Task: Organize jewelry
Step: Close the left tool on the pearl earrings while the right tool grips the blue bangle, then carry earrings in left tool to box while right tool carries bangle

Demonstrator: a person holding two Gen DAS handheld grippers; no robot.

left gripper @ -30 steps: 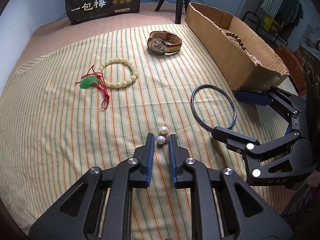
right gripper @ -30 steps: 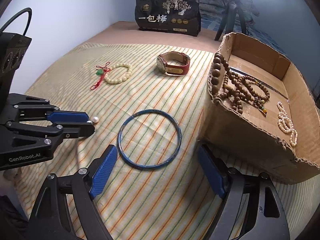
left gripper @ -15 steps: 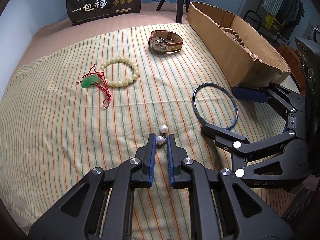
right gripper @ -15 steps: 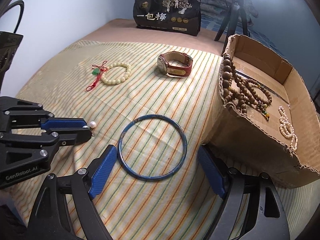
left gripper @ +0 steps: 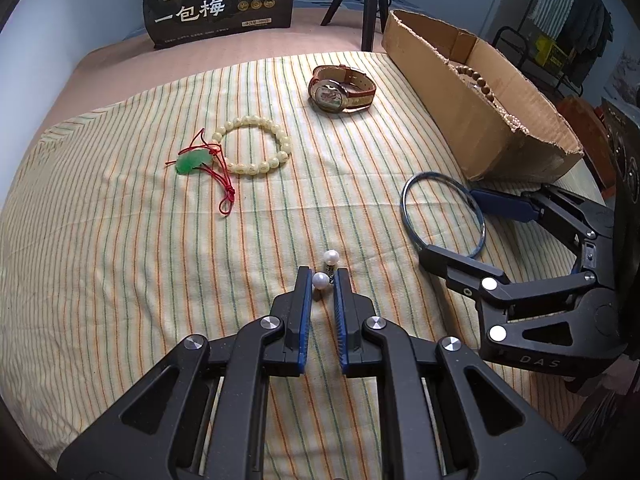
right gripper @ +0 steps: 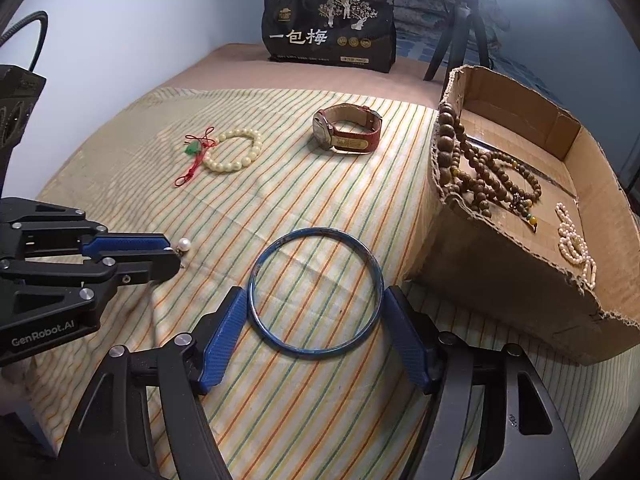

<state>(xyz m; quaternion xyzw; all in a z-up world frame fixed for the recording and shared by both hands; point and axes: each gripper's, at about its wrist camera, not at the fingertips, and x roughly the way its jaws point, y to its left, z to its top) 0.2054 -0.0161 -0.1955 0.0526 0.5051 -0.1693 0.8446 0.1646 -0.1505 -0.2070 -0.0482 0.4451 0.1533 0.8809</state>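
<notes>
Our left gripper [left gripper: 321,278] nearly clenched around tiny, light, slippery pearl earrings [left gripper: 325,270]; right gripper [right gripper: 310,312] released, straddling the stiff blue bangle [right gripper: 316,291].

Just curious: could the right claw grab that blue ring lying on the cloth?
Probably yes. The right claw is open, one finger on each side of the blue ring, and nothing lies between them.
</notes>
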